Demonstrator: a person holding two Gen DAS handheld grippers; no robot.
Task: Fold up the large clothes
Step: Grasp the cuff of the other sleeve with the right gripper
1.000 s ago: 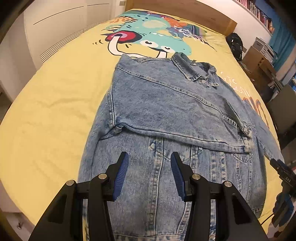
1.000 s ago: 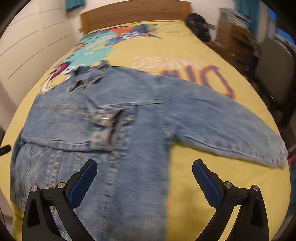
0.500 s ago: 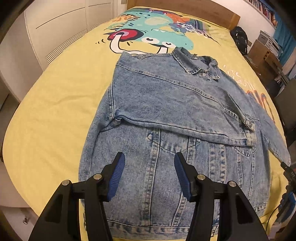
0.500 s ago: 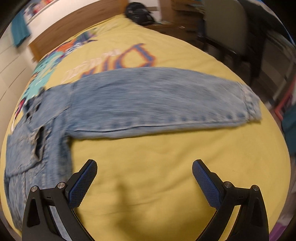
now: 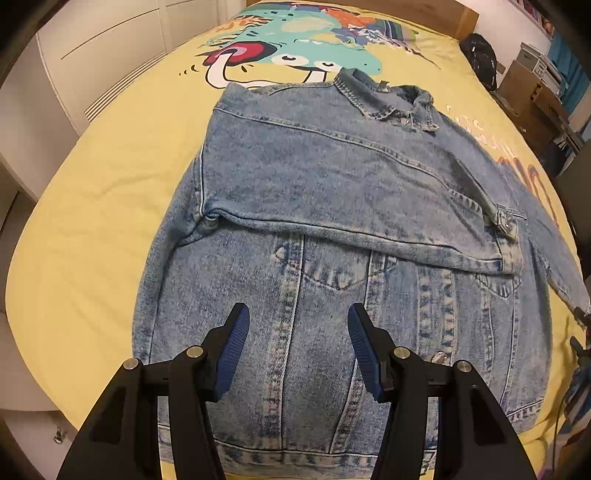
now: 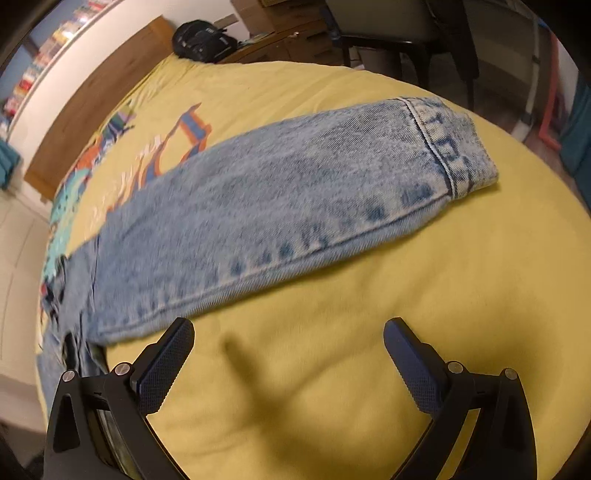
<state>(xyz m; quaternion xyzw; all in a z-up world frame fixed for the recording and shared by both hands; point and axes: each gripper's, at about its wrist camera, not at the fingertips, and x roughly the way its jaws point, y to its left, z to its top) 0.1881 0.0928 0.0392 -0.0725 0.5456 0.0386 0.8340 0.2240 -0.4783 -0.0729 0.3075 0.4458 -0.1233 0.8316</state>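
Left gripper (image 5: pixel 297 345) hovers over the near hem of the denim jacket (image 5: pixel 332 229), jaws partly apart, nothing between them. Right gripper (image 6: pixel 288 363) jaws spread wide, empty, over bare yellow bedspread (image 6: pixel 332 369), just near of the outstretched sleeve (image 6: pixel 280 206). Jacket lies flat mid-bed, collar (image 5: pixel 384 99) far; one sleeve is folded across the chest, its cuff (image 5: pixel 506 236) right, the other runs out to the right, cuff (image 6: pixel 450 147) flat on the cover. Far: cartoon print (image 5: pixel 295 44), wooden headboard (image 5: pixel 388 14), black backpack (image 5: pixel 480 59); dark chair (image 6: pixel 399 26) off the right edge. White wardrobe panels (image 5: pixel 92 48) left. Right-wrist view is motion-blurred; jacket body there is cut off at the left edge.
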